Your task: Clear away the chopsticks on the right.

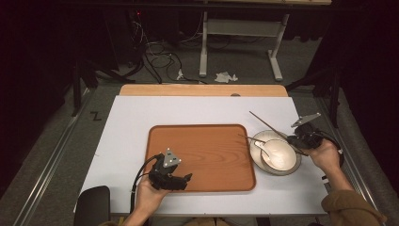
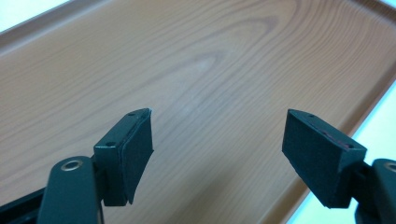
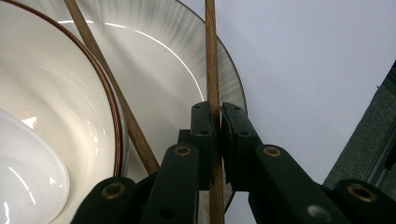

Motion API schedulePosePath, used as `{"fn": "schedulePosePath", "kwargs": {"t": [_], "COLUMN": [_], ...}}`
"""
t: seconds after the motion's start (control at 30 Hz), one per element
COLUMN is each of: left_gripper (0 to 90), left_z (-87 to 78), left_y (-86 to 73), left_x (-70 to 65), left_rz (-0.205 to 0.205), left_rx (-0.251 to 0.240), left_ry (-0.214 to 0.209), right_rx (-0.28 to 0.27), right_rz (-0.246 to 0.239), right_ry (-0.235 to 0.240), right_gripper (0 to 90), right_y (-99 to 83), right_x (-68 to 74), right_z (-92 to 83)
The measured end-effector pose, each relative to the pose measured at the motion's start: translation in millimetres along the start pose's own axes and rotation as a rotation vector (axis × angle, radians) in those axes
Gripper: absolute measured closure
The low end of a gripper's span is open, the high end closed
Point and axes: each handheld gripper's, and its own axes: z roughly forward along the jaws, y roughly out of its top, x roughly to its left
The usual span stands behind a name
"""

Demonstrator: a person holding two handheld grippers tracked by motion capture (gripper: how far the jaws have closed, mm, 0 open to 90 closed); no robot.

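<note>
White tabletop (image 1: 141, 117), no legible writing; left hand-held gripper (image 2: 217, 154) spread, right hand-held gripper (image 3: 217, 135) pinching chopstick (image 3: 211, 56).

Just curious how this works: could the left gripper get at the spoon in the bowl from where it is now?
Probably yes. The left gripper is open over the bare tray, nothing between it and the spoon. But the right gripper already works at that bowl, holding a chopstick.

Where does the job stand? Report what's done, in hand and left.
Done: nothing sits on the wooden tray yet. In hand: the right tongs are shut on one chopstick; the second chopstick lies across the bowl and plate, spoon inside. The left tongs hover open over the tray. Left, seemingly: moving the tableware onto the tray.
</note>
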Motion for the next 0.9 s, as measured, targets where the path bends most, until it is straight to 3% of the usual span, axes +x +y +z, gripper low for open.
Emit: {"fn": "schedulePosePath", "kwargs": {"t": [0.13,0.3,0.53,0.77,0.9], "left_gripper": [24.8,25.1,25.8,26.7,26.5], "left_z": [-1.0,-4.8,-3.7,-2.4,-1.6], "left_y": [-0.1,-0.8,-0.6,3.0,4.2], "left_x": [2.0,1.0,0.7,7.8,8.8], "left_rz": [-0.002,0.008,0.007,-0.066,-0.061], "left_rx": [-0.006,-0.019,-0.021,-0.037,-0.036], "left_ry": [-0.002,-0.009,-0.019,-0.034,-0.036], "right_rx": [-0.016,-0.096,-0.166,-0.231,-0.237], "right_rz": [0.016,0.034,0.045,0.064,0.070], "right_ry": [-0.021,-0.024,-0.024,-0.003,-0.005], "right_gripper": [85.2,85.3,85.3,85.3,85.3], "right_y": [-1.5,2.7,8.0,5.6,2.5], "right_x": [-1.1,4.7,18.3,32.8,38.3], "right_z": [-1.2,-21.4,-43.7,-54.9,-62.5]}}
